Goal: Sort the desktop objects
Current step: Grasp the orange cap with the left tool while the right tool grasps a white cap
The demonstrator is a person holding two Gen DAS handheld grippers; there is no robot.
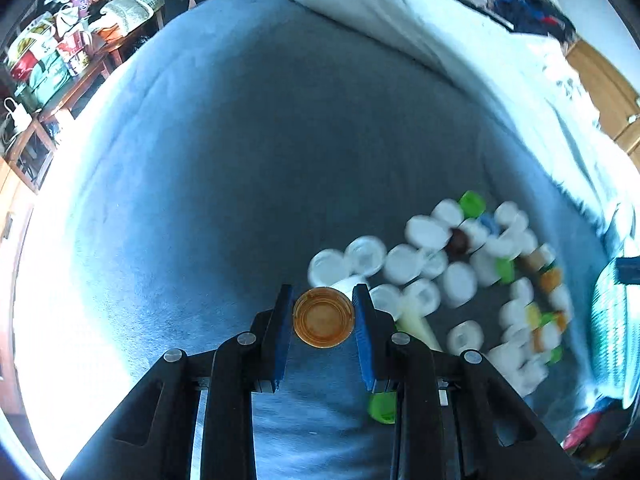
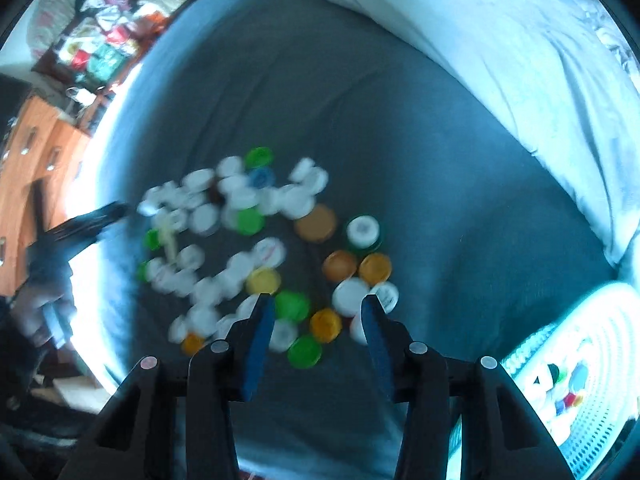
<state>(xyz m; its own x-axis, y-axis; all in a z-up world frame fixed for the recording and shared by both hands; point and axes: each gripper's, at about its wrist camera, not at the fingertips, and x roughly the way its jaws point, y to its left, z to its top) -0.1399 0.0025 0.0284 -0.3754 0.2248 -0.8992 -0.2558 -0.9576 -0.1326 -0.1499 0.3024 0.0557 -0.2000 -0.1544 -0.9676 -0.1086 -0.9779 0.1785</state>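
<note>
My left gripper (image 1: 323, 312) is shut on an orange bottle cap (image 1: 323, 317), held open side up above the blue-grey bed sheet (image 1: 240, 160). A blurred heap of bottle caps (image 1: 460, 256), mostly white with some green, orange and yellow ones, lies to its right. In the right wrist view the same heap of caps (image 2: 256, 248) spreads over the sheet. My right gripper (image 2: 320, 316) is open above its near edge, with a green cap (image 2: 292, 305) and an orange cap (image 2: 326, 324) between the fingers. The left gripper (image 2: 100, 216) shows blurred at the left.
A white perforated basket (image 2: 580, 380) holding several caps stands at the lower right; its edge shows in the left wrist view (image 1: 612, 320). A pale quilt (image 1: 440, 40) is bunched along the far side. A cluttered table (image 1: 60, 60) stands beyond the bed at the left.
</note>
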